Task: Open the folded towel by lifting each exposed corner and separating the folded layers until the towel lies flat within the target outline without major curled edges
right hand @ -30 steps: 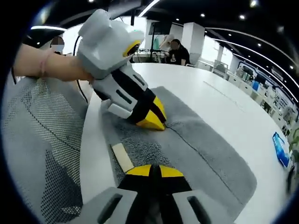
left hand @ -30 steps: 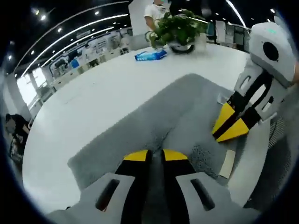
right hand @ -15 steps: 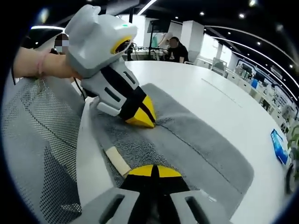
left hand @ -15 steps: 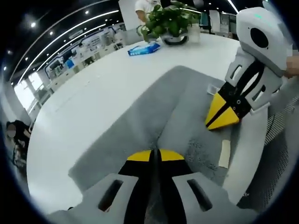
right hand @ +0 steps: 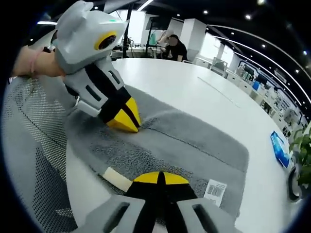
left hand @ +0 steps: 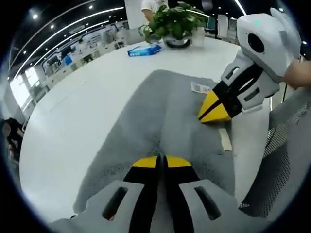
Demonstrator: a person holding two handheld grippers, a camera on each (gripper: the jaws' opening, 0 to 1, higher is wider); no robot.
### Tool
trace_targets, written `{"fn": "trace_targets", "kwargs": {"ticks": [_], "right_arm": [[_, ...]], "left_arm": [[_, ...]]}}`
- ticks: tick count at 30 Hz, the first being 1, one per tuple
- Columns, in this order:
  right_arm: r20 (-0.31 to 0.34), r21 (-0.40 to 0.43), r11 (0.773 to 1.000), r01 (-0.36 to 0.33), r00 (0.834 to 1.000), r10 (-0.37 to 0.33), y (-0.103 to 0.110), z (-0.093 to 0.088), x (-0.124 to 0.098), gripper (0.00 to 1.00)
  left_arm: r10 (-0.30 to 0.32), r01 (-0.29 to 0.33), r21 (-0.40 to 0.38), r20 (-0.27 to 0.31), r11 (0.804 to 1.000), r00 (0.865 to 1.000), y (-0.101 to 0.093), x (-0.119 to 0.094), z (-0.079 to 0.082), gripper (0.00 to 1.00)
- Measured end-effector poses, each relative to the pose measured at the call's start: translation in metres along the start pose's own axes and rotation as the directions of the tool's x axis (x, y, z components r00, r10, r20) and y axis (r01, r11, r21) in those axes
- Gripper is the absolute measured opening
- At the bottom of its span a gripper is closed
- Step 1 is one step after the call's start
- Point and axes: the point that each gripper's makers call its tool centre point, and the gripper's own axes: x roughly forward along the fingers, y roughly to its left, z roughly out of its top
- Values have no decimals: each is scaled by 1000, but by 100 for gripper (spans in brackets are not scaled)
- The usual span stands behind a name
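Both grippers, the left gripper (left hand: 160, 162) and right gripper (right hand: 164, 178), have jaws pressed together on the near edge of the grey towel (left hand: 155, 111), which stretches ahead across the white table (left hand: 77, 102); it seems still partly folded, unfolding unfinished.

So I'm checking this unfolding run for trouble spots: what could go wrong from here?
Both tools, left and right, look shut on the grey towel along its near edge, which lies by the table edge. Pulled unevenly, the towel might slide off toward the mesh chair. A ridge runs down the towel's middle; lifting only the edge may leave that fold in.
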Motion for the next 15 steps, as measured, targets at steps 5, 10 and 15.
{"fn": "trace_targets", "kwargs": {"ticks": [5,10,15], "right_arm": [[-19,-13,999,51,999,-51,-12,-5,-1,0],[-34,-21,996,86,996,-87,-21,-9,-2,0],[-25,0,996,90,996,-90,-23,-10,-2,0]], "left_arm": [[-59,59,-14,7,998,998,-14,0,2,3],[-116,117,-29,14,993,993,-27,1,4,3],[-125,125,1,16,992,992,-26,-1,6,3]]}}
